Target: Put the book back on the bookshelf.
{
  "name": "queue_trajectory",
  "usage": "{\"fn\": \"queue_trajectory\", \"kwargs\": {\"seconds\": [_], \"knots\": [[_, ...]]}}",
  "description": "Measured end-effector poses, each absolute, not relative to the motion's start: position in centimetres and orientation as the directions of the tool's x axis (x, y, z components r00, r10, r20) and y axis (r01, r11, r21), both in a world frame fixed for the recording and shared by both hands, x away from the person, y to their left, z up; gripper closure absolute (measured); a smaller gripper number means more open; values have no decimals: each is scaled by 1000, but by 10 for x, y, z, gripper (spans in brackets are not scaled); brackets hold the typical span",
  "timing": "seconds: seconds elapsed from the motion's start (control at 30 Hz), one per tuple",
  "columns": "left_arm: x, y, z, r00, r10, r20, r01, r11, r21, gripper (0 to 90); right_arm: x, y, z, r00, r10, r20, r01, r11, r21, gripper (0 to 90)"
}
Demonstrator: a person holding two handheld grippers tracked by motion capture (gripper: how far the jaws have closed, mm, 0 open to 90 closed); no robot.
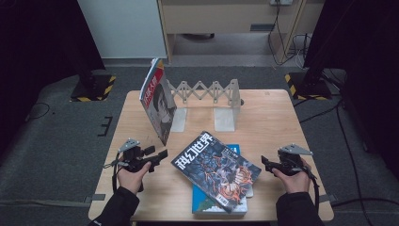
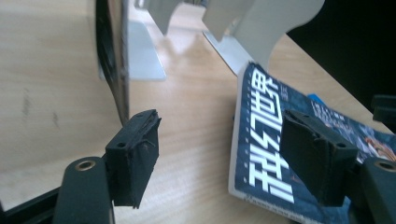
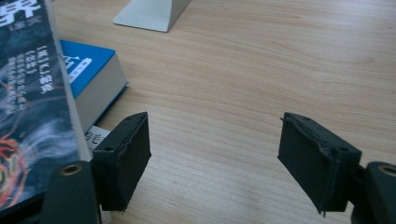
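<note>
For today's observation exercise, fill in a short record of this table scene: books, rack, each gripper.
Top book: dark magazine lying flat on the blue book
Standing book: red-covered book leaning against the rack
Left gripper: open, pointing at the magazine's edge, holding nothing
Right gripper: open, beside the stack, holding nothing
Surface: wooden table

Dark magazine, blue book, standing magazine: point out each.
Dark magazine (image 1: 215, 170), high view, middle of cover.
Blue book (image 3: 86, 70), right gripper view, blue cover.
Standing magazine (image 1: 161, 106), high view, its cover face.
</note>
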State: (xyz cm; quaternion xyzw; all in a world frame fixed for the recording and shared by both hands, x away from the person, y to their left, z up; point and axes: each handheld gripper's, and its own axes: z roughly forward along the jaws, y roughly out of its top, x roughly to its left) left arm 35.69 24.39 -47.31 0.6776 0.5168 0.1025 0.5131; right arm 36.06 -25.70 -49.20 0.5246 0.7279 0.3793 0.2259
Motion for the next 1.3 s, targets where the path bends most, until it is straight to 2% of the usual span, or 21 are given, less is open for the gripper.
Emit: {"fn": "queue_trajectory", "kwargs": {"seconds": [0.37, 0.53, 0.7, 0.8, 1.13, 1.3], "knots": [[360, 226, -501, 481, 767, -425, 661, 1, 750, 275, 353, -243, -486, -410, 908, 81, 567, 184, 803, 265], [363, 217, -507, 513, 767, -386, 665, -71, 744, 275, 350, -234, -484, -442, 893, 84, 555, 199, 808, 273], [365, 212, -511, 526, 755, -391, 673, -89, 734, 273, 348, -226, -484, -464, 881, 89, 558, 213, 802, 280], [366, 210, -516, 523, 724, -450, 695, -57, 717, 271, 346, -217, -486, -484, 870, 94, 562, 227, 795, 285], [371, 207, -523, 523, 666, -531, 734, -36, 678, 270, 344, -201, -492, -519, 848, 107, 573, 253, 779, 285], [372, 202, -525, 527, 630, -570, 754, -37, 656, 305, 345, -200, -495, -519, 846, 117, 573, 243, 783, 277]]}}
